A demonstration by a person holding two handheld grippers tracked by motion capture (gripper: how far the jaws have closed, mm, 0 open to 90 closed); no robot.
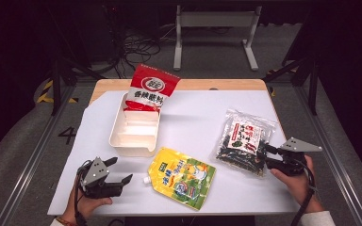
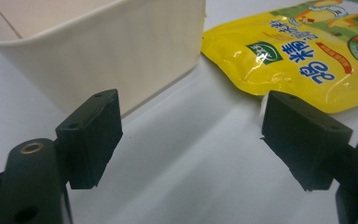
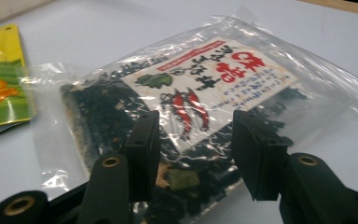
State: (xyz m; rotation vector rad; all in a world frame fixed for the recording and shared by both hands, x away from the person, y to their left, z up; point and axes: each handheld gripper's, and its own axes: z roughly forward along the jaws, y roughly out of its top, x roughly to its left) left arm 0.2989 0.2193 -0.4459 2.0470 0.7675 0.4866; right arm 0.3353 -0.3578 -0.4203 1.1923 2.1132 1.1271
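Observation:
A clear bag of dark dried food with a white and red label [image 1: 243,140] lies at the right of the white table cover. My right gripper [image 1: 265,154] is at that bag's near right edge. In the right gripper view its jaws stand open [image 3: 198,149] on either side of the near end of the clear bag [image 3: 205,88], not pressing it. My left gripper [image 1: 119,170] rests at the front left, open and holding nothing [image 2: 191,135]. A yellow spouted pouch [image 1: 181,176] lies just right of it. The pouch's white spout is close to the right fingertip [image 2: 303,140].
A cream plastic bin [image 1: 134,136] stands left of centre, close ahead of the left gripper, its wall [image 2: 121,60] near the left jaw. A red and white bag [image 1: 149,88] leans in the bin's far end. The table's wooden edge [image 1: 193,84] runs along the back.

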